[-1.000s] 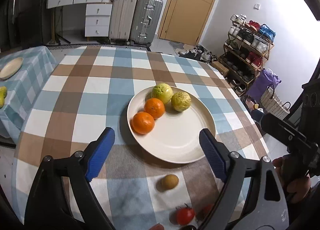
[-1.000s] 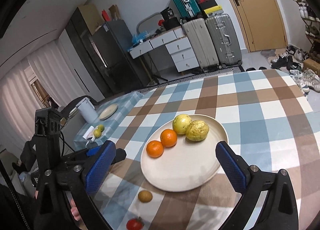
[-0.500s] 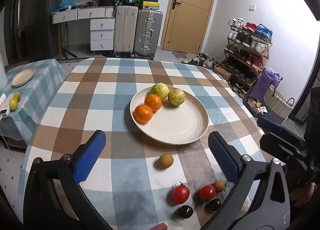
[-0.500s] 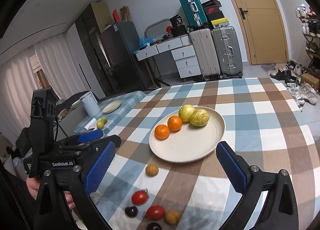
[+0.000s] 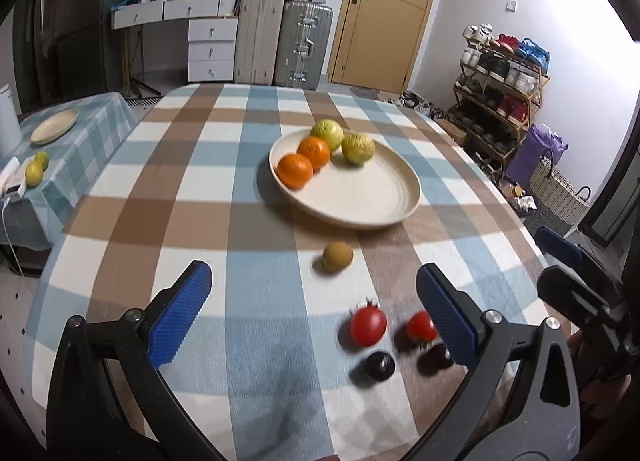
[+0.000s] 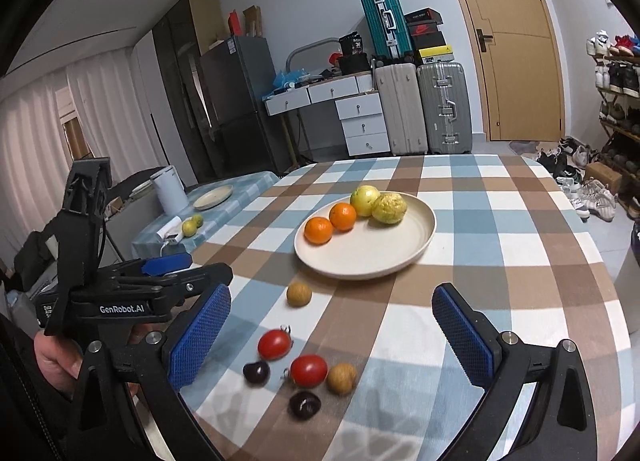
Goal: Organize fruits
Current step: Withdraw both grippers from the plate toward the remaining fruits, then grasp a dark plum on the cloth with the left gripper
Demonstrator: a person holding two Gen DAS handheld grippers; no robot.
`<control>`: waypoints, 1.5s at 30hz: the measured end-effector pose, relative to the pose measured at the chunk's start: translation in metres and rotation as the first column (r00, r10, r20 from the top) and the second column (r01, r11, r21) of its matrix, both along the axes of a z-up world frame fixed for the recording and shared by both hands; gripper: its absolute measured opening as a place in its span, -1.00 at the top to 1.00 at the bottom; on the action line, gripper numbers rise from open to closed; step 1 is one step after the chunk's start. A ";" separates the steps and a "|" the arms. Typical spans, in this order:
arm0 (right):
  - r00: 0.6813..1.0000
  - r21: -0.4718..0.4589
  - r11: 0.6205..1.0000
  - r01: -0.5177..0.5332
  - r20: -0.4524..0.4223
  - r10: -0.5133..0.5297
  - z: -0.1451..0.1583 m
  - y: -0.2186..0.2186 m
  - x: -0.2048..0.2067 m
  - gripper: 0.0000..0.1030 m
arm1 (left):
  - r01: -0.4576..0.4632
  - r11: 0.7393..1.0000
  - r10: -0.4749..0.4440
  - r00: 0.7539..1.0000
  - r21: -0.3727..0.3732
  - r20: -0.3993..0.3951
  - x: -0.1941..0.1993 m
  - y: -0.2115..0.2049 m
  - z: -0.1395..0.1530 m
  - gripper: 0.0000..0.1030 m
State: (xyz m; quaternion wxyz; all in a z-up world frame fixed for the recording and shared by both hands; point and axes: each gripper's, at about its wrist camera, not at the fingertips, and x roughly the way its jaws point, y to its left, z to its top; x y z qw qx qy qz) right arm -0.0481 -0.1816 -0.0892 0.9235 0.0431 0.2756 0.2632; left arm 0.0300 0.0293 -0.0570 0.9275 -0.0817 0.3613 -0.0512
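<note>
White lettering reading "GenRobot.AI" stands on the black body of the left gripper (image 6: 168, 273), seen from the right wrist view. Further left on the same body a small pale label shows a few letters, too small to read. On top of the white desk (image 6: 320, 95), a dark box (image 6: 352, 45) carries a white number that looks like "38", though the print is tiny and the reading is unsure. The stacked shoe boxes (image 6: 430, 37) above the suitcases bear marks too blurred to make out.
</note>
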 end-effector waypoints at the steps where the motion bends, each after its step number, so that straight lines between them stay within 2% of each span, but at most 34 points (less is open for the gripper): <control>1: 1.000 -0.001 1.000 0.001 0.000 -0.001 -0.001 0.000 -0.003 -1.00 | 0.005 1.000 -0.005 1.000 -0.004 -0.003 -0.002 0.000 -0.003 -0.98; 6: 1.000 -0.014 1.000 0.020 -0.006 -0.020 -0.009 -0.002 -0.015 -1.00 | 0.041 0.999 -0.042 0.998 -0.009 -0.051 -0.012 -0.009 -0.022 -0.98; 8: 1.000 -0.012 1.000 0.026 -0.013 -0.026 -0.012 -0.004 -0.019 -1.00 | 0.050 0.999 -0.048 0.996 0.014 -0.073 -0.016 -0.014 -0.033 -0.98; 14: 0.999 -0.022 0.999 0.042 -0.030 -0.043 -0.023 -0.005 -0.029 -1.00 | 0.092 0.996 -0.091 0.989 0.006 -0.120 -0.021 -0.025 -0.054 -0.98; 19: 0.998 -0.025 0.999 0.044 -0.043 -0.045 -0.029 -0.005 -0.033 -1.00 | 0.130 0.991 -0.133 0.980 -0.028 -0.148 -0.017 -0.030 -0.060 -0.93; 21: 0.998 -0.027 0.999 0.044 -0.046 -0.045 -0.030 -0.005 -0.034 -1.00 | 0.145 0.989 -0.149 0.976 -0.037 -0.158 -0.016 -0.032 -0.062 -0.78; 23: 0.998 -0.027 0.999 0.044 -0.046 -0.045 -0.031 -0.006 -0.034 -1.00 | 0.156 0.987 -0.161 0.973 -0.043 -0.167 -0.014 -0.033 -0.063 -0.54; 28: 0.998 -0.023 0.999 0.045 -0.051 -0.046 -0.032 -0.007 -0.035 -1.00 | 0.183 0.982 -0.188 0.967 -0.043 -0.174 -0.013 -0.037 -0.064 -0.20; 33: 0.997 -0.008 0.999 0.041 -0.059 -0.042 -0.034 -0.009 -0.034 -0.99 | 0.192 0.981 -0.196 0.963 -0.040 -0.183 -0.010 -0.039 -0.064 -0.05; 36: 0.997 -0.001 0.999 0.045 -0.061 -0.045 -0.035 -0.010 -0.034 -0.99 | 0.204 0.978 -0.209 0.960 -0.045 -0.186 -0.010 -0.040 -0.066 0.23; 39: 0.997 0.002 0.999 0.049 -0.064 -0.049 -0.036 -0.011 -0.033 -0.99 | 0.236 0.967 -0.250 0.950 -0.092 -0.190 -0.008 -0.041 -0.067 0.53; 42: 0.996 0.007 0.999 0.050 -0.069 -0.050 -0.037 -0.011 -0.033 -0.99 | 0.244 0.966 -0.257 0.947 -0.089 -0.192 -0.010 -0.043 -0.066 0.58; 45: 0.996 0.003 0.999 0.048 -0.074 -0.048 -0.038 -0.010 -0.033 -0.99 | 0.248 0.961 -0.267 0.946 -0.119 -0.185 -0.011 -0.040 -0.066 0.58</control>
